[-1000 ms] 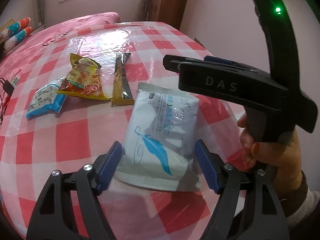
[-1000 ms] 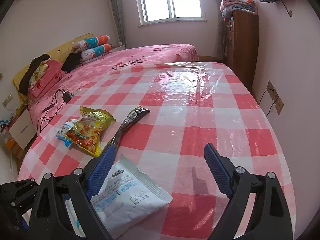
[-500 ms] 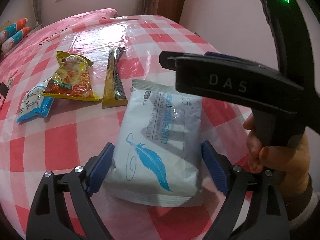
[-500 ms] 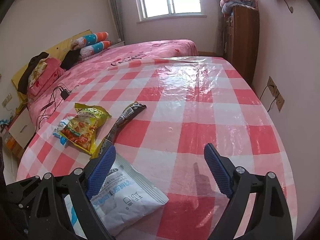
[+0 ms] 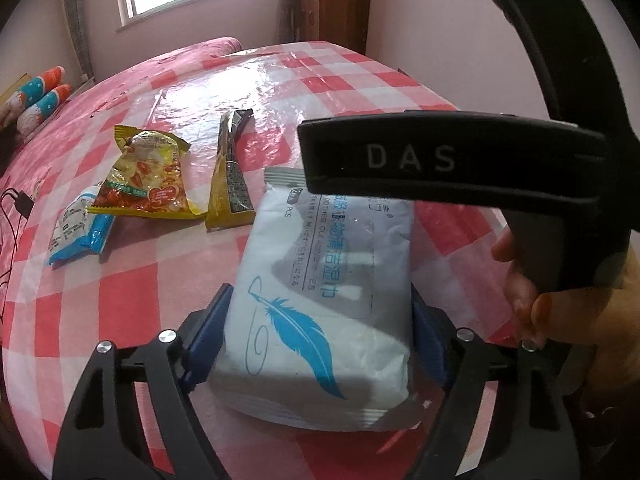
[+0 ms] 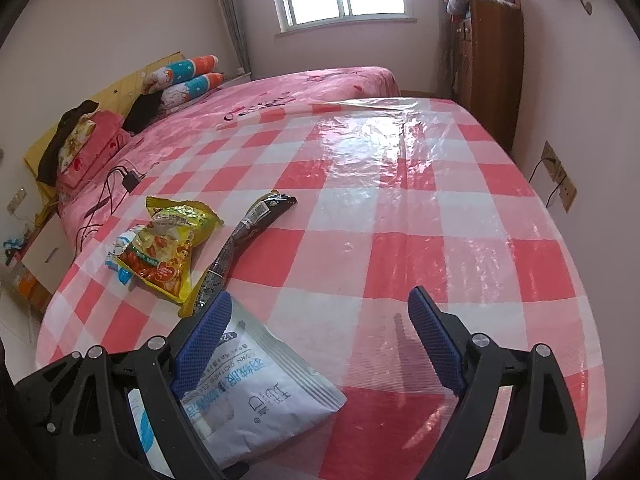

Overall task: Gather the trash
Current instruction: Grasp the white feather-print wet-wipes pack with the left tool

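A white wipes packet with a blue feather (image 5: 324, 292) lies on the red-checked table, between the blue pads of my left gripper (image 5: 316, 332), which press its two sides. The packet also shows in the right wrist view (image 6: 256, 392). My right gripper (image 6: 320, 344) is open and empty above the table, just right of the packet; its black body (image 5: 448, 160) crosses the left wrist view. Further left lie a yellow snack bag (image 5: 146, 178), a long dark-and-yellow wrapper (image 5: 232, 176) and a blue-white packet (image 5: 78, 228).
The table (image 6: 420, 220) has a glossy plastic cover and a curved edge. A bed with pillows (image 6: 188, 80) stands behind it, with a charger and cable (image 6: 128, 180). A wooden cabinet (image 6: 488, 64) stands by the right wall.
My left gripper has moved forward along the wipes packet and its pads have closed in against the packet's sides. The right gripper has barely moved.
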`<move>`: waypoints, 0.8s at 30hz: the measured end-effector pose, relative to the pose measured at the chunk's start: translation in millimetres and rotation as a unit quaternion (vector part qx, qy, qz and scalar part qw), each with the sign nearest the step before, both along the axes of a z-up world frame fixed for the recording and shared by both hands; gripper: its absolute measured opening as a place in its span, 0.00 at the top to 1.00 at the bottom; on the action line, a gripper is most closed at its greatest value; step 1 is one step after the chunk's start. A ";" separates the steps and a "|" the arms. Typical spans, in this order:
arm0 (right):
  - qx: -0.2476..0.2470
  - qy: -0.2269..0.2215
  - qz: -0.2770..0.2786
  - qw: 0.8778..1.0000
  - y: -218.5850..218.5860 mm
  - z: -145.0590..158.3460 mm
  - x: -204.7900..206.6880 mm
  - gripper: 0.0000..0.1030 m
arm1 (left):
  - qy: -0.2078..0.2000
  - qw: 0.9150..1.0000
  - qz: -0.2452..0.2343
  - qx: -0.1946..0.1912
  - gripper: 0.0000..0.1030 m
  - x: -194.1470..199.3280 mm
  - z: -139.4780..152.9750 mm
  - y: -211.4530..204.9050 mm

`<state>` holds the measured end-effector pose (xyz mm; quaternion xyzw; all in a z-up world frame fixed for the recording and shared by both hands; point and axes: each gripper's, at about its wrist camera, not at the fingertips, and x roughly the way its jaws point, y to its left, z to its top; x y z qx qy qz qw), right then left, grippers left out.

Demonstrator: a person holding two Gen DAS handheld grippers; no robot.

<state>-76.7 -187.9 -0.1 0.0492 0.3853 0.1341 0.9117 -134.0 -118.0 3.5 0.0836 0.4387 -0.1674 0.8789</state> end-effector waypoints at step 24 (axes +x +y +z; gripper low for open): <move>0.116 0.066 0.045 0.990 17.6 -10.8 19.4 0.14 | -0.014 0.994 0.071 -0.080 0.25 -15.1 20.0 88.0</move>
